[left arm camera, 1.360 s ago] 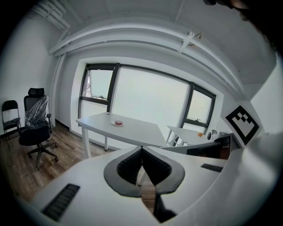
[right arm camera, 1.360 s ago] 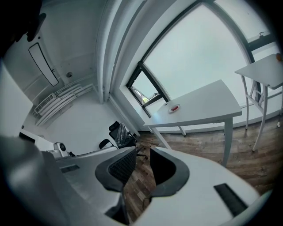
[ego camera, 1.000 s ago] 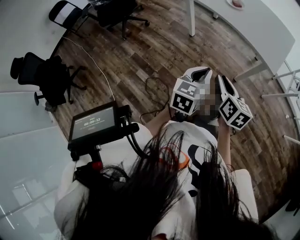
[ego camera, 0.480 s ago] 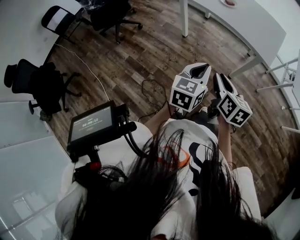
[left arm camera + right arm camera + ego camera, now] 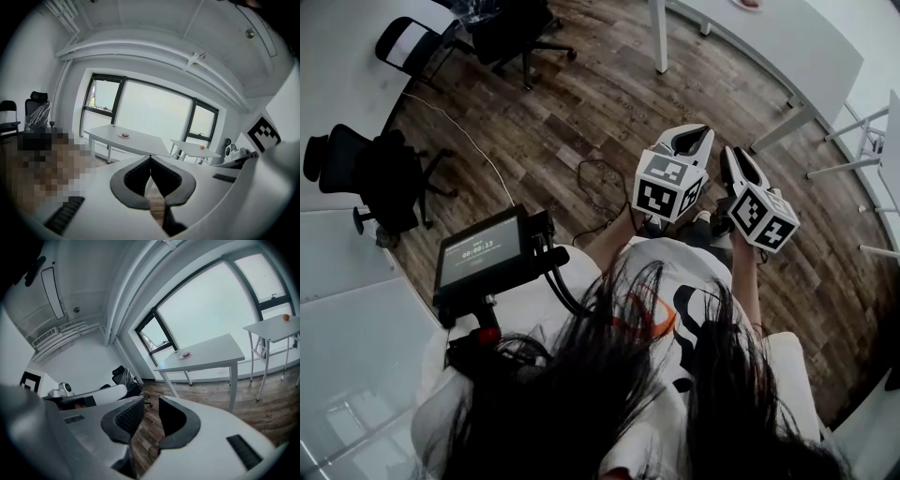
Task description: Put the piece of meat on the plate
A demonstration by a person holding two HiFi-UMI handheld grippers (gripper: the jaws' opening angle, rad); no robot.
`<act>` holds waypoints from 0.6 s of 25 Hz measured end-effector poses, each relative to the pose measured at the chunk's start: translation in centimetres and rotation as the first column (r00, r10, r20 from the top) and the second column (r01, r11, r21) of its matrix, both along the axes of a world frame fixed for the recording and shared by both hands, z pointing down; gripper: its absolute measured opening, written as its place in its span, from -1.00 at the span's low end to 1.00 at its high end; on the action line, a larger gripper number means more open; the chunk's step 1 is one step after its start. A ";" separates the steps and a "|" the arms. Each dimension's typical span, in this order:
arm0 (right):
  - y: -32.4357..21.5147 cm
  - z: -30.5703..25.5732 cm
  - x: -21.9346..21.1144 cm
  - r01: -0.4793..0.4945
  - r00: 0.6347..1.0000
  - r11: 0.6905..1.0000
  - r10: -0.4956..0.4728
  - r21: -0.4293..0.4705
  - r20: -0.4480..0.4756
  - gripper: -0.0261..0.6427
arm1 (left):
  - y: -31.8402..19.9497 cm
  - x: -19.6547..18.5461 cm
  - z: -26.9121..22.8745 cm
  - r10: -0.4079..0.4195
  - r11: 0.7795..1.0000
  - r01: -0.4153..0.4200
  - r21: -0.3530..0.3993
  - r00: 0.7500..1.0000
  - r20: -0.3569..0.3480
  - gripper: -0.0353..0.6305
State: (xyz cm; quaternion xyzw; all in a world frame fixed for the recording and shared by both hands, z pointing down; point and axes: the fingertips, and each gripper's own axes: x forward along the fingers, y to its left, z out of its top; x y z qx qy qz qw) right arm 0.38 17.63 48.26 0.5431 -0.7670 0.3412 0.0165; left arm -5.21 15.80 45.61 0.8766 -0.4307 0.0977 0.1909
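Your left tongs are pinched shut on nothing, and your right tongs stand slightly apart, also empty. Past them are two white tables. The nearer table, mid-frame, bears one plate with one reddish lump on it, likely the meat but too small to confirm. If you reach in hastily from this far, you could shove both off the edge.

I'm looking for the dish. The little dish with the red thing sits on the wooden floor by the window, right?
Not the floor. The little dish with the red thing sits on the white table by the window; the right gripper view shows it.
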 end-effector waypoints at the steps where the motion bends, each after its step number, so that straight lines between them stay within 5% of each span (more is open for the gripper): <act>1: 0.0 0.1 0.0 -0.001 1.000 1.000 0.001 -0.002 -0.001 -0.60 | -0.1 0.0 0.0 -0.003 1.000 0.003 -0.001 1.000 0.000 -0.88; 3: -0.1 0.0 0.3 -0.006 1.000 1.000 0.006 -0.003 0.000 -0.76 | -0.2 0.0 -0.1 -0.008 1.000 0.008 -0.003 1.000 0.002 -0.88; 15: 0.3 0.1 0.4 -0.017 1.000 1.000 0.018 -0.003 0.015 -0.76 | 0.3 0.0 0.2 0.003 1.000 -0.002 -0.013 1.000 0.014 -0.88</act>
